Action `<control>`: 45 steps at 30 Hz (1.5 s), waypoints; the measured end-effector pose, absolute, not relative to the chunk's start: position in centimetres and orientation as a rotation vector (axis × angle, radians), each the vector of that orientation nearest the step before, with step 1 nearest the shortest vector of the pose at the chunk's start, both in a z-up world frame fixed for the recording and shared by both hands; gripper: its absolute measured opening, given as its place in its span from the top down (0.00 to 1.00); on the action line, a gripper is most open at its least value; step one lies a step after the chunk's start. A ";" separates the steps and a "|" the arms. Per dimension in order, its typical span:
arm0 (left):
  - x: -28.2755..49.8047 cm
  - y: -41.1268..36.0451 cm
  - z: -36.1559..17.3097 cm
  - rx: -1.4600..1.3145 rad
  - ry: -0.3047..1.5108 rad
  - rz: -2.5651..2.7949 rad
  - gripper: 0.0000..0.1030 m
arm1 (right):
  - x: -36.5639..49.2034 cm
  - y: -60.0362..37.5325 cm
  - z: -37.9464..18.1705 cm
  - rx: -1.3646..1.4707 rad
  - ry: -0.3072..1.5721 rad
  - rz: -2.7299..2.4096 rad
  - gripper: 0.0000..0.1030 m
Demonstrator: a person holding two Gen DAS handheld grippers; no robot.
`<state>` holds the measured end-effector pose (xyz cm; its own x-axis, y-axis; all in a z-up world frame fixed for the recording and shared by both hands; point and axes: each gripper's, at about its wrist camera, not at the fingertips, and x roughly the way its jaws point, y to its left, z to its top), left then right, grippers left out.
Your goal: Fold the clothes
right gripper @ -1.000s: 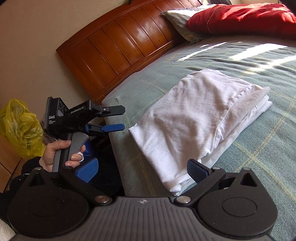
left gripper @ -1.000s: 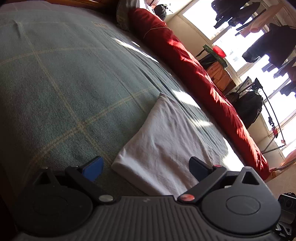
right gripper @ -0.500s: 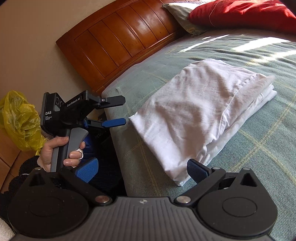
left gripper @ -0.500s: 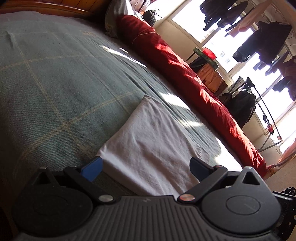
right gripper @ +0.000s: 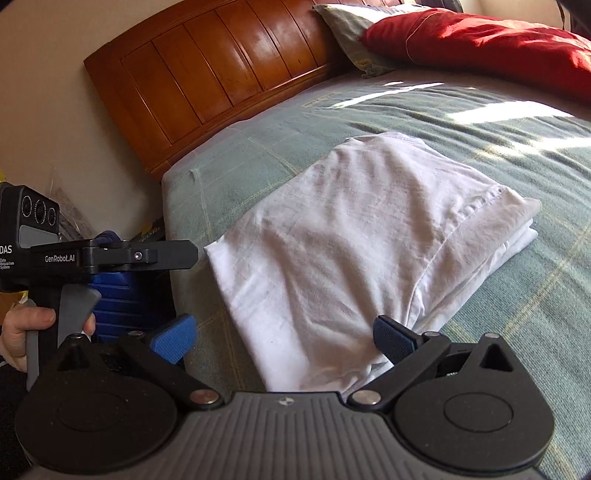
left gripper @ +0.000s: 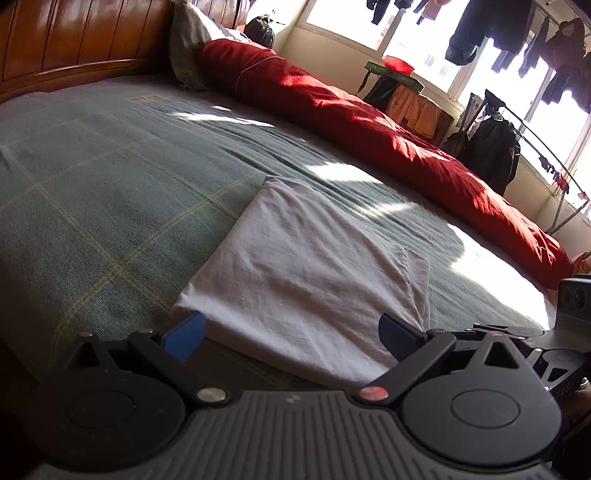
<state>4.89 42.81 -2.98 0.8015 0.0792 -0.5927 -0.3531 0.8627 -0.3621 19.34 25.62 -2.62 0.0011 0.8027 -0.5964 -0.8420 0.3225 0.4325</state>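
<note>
A white garment [left gripper: 310, 273] lies folded into a thick rectangle on the green checked bed cover [left gripper: 96, 192]. The right wrist view shows the same white garment [right gripper: 354, 243] with its layered edges at the right. My left gripper [left gripper: 291, 334] hovers open at the garment's near edge, its blue pads apart and holding nothing. My right gripper [right gripper: 284, 334] is open too, just short of the garment's near corner. In the right wrist view the left gripper [right gripper: 184, 254] appears side-on at the bed's edge, a hand [right gripper: 26, 328] on its handle.
A long red duvet [left gripper: 388, 144] runs along the far side of the bed. A wooden headboard [right gripper: 221, 74] and a pillow [right gripper: 351, 26] stand at the head. Dark clothes [left gripper: 491, 147] hang by bright windows. A blue case [right gripper: 122, 299] sits on the floor beside the bed.
Both grippers have come closer to the folded garment, which now fills more of each view. The left gripper has turned toward the headboard. The garment has not moved.
</note>
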 end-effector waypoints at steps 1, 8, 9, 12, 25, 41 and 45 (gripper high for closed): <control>4.8 42.2 -2.6 -0.451 0.598 0.249 0.03 | 19.2 25.0 -2.4 -0.043 0.899 1.286 0.00; 3.8 37.6 0.2 -0.239 0.575 0.304 0.02 | 16.7 21.8 0.4 -0.069 0.873 1.219 0.00; 3.5 36.8 0.7 -0.222 0.569 0.313 0.02 | 16.3 21.4 0.7 -0.073 0.864 1.215 0.00; 2.5 35.0 1.9 -0.191 0.555 0.338 0.01 | 15.1 19.7 1.9 -0.065 0.855 1.212 0.00; -2.5 28.5 4.6 -0.176 0.566 0.474 0.01 | 10.0 12.9 4.1 -0.033 0.823 1.182 0.00; -7.9 19.4 5.4 -0.051 0.635 0.559 0.00 | 2.4 6.1 5.4 -0.124 0.717 1.080 0.00; -9.2 18.6 5.3 -0.138 0.650 0.569 0.01 | 0.7 4.6 5.8 -0.152 0.690 1.034 0.00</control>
<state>-9.22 18.63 5.31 0.6500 0.4573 -0.6069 -0.5416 0.8390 0.0522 0.75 4.59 5.77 0.3227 0.7384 -0.5922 -0.8301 0.5214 0.1976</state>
